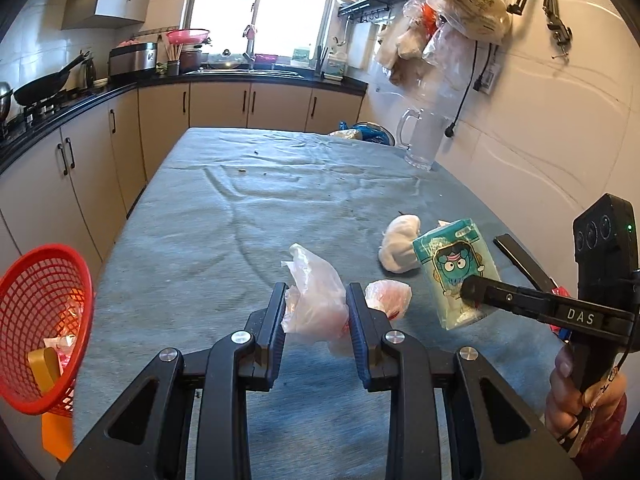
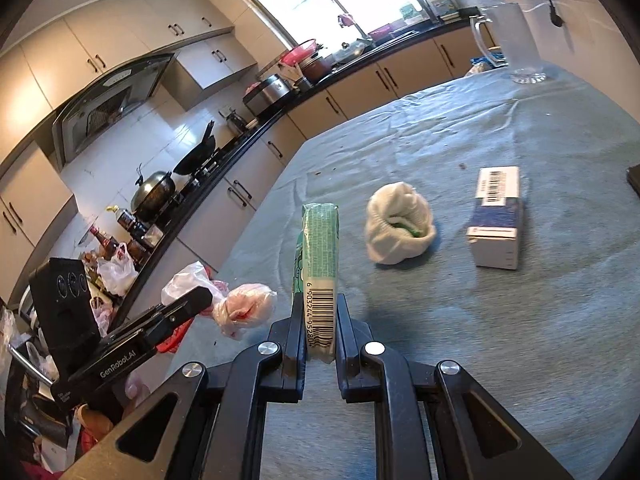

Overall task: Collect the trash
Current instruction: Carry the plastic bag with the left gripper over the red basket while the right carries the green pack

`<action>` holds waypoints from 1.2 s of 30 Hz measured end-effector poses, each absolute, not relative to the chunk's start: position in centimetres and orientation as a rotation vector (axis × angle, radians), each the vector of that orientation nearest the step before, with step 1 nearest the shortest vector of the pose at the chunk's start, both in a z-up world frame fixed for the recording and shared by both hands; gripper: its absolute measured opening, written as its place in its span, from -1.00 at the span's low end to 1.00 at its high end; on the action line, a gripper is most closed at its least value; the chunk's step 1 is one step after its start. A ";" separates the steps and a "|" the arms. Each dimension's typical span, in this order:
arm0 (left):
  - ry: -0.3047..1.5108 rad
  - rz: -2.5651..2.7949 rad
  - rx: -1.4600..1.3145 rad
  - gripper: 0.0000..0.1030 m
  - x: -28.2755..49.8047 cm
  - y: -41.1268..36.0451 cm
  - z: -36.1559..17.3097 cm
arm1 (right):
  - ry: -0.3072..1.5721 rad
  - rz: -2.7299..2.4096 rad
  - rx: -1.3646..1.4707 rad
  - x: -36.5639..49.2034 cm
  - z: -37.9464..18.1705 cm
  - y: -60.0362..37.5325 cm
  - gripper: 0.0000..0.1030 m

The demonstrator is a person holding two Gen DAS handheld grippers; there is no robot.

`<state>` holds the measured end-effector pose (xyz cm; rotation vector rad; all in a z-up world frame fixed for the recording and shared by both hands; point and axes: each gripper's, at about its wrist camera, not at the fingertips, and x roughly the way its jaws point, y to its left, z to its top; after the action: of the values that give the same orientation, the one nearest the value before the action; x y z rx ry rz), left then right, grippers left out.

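My left gripper is shut on a crumpled clear plastic bag, held just above the blue-grey tablecloth. A second plastic wad with red inside lies just right of it. My right gripper is shut on a green tissue pack, held on edge with its barcode toward the camera. In the left wrist view that pack shows a cartoon face, with the right gripper clamped across it. A white crumpled cloth and a blue-and-white box rest on the table.
A red mesh basket with scraps inside sits off the table's left edge. A glass mug stands at the far right corner by the wall. Kitchen counters and cabinets run along the left and back. Plastic bags hang on the right wall.
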<state>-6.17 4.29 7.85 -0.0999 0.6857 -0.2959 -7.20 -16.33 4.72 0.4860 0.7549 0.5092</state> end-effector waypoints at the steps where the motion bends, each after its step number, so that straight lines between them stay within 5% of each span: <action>1: 0.684 -0.292 -0.102 -0.46 -6.2 4.5 7.8 | 0.757 0.512 0.483 -7.2 4.7 -16.1 -0.75; 36: 0.622 -0.166 -0.205 -0.46 -7.8 12.4 7.3 | 0.821 0.586 0.349 -6.0 5.6 -8.7 -0.75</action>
<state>-7.80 12.37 7.34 -0.2053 0.6219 -0.1660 -5.99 -8.68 5.61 0.3488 0.8206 0.5864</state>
